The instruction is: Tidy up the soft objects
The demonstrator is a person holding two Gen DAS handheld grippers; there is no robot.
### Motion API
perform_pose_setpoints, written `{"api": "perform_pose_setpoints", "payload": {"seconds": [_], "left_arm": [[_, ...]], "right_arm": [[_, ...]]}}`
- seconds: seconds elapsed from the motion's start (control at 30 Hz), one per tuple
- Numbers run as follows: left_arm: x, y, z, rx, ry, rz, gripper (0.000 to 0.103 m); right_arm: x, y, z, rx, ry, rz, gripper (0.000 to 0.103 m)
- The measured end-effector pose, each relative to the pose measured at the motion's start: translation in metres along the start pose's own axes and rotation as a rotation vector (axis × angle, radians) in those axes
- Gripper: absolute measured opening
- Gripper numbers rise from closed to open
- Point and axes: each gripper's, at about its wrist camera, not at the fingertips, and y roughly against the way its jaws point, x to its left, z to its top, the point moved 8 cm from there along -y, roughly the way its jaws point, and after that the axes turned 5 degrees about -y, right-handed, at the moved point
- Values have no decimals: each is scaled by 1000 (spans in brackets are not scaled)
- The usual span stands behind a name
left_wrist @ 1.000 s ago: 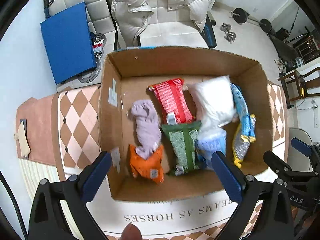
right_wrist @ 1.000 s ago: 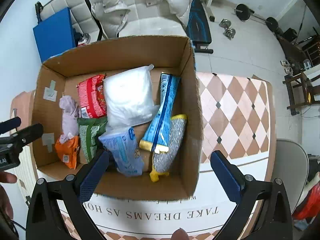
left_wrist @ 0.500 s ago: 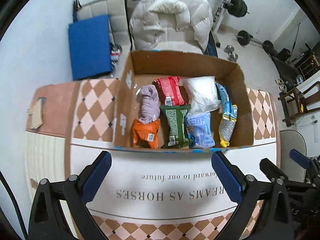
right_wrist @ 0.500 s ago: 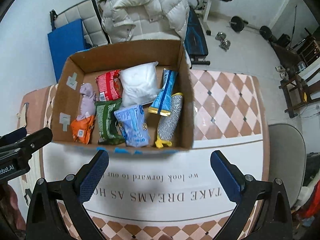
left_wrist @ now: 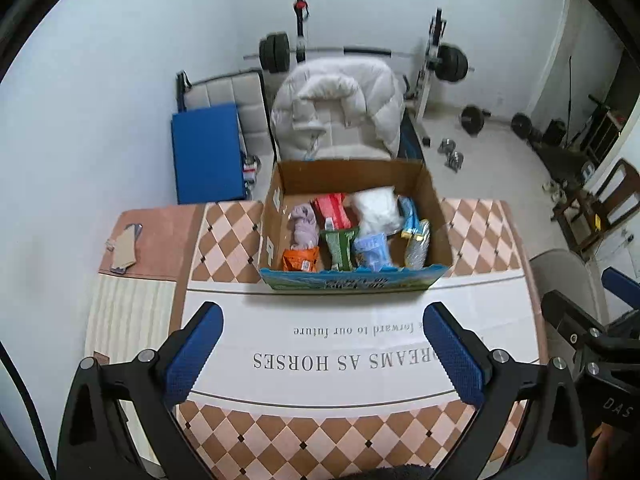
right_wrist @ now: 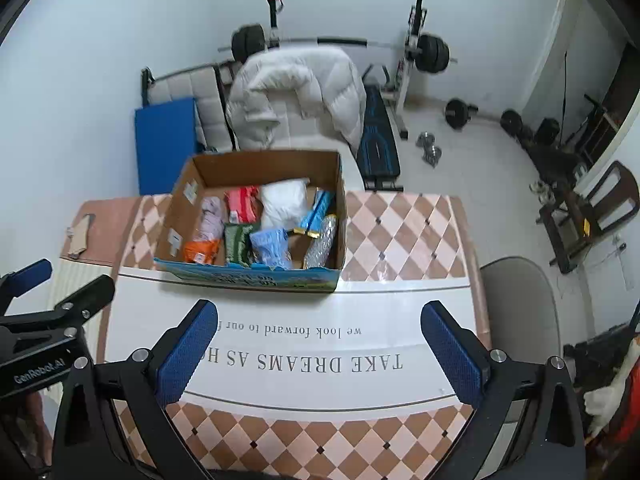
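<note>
An open cardboard box [left_wrist: 438,232] [right_wrist: 340,216] stands at the far side of the table. It holds several soft packs: a lilac cloth [left_wrist: 303,228], a red pack [left_wrist: 333,210], a white bag [left_wrist: 378,208], an orange pack [left_wrist: 301,260], a green pack [left_wrist: 340,244], a light blue pack [left_wrist: 374,250] and a blue and silver pack [left_wrist: 416,236]. My left gripper [left_wrist: 323,350] is open and empty, well back from the box. My right gripper [right_wrist: 320,346] is open and empty too, also short of the box.
A white banner with printed words [left_wrist: 352,356] covers the checkered tablecloth [left_wrist: 228,240] in front of the box. A piece of cardboard [left_wrist: 124,246] lies at the table's left end. A white jacket on a chair [left_wrist: 340,108] and weight equipment stand behind the table.
Both grippers have pulled back and up from over the box toward the near side of the table. Both stay open and empty. The box contents have not moved.
</note>
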Motion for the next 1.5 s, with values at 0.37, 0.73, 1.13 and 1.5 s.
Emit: {"api": "perform_pose_setpoints", "payload": {"seconds": [0.37,0.73,1.13,1.5], "left_arm": [[-5,73,-17,-81,16,-3,102],[1,83,-27,-99,55,7,102],[13,69,-7,-168,48,78,103],[16,41,6,-129,42,83,103]], "right_arm": [[-3,97,-16,-112,10,41,103],[-2,127,-33,-130,0,39,103],[6,106,-10,-177,-14,-10,103],[16,81,13,-171,-18,-23,103]]}}
